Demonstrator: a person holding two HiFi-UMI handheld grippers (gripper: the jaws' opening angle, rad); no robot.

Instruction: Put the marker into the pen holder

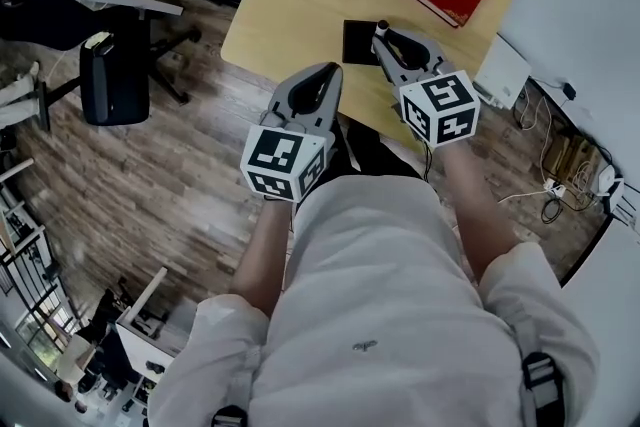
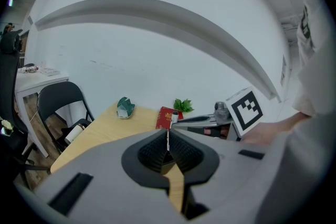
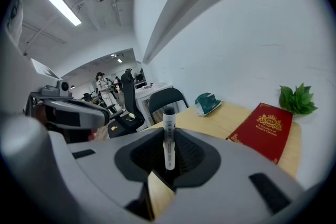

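Right claw (image 3: 168, 136): clamped on the marker (image 3: 168, 117), which stands upright between the pads, its dark end poking past the tips.
Left claw (image 2: 168, 136): jaws together, nothing in them; it sits beside the right claw, nearer to me.
Pen holder (image 1: 360, 42): black, on the table (image 1: 290, 5), just left of the right claw's tip.
Done: marker in grip, close to the holder.
Left to do: by my judgement, line up over the opening, lower, release.

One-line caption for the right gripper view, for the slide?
Right gripper holds a white marker upright between its fingers, with a wooden table and a red book beyond.
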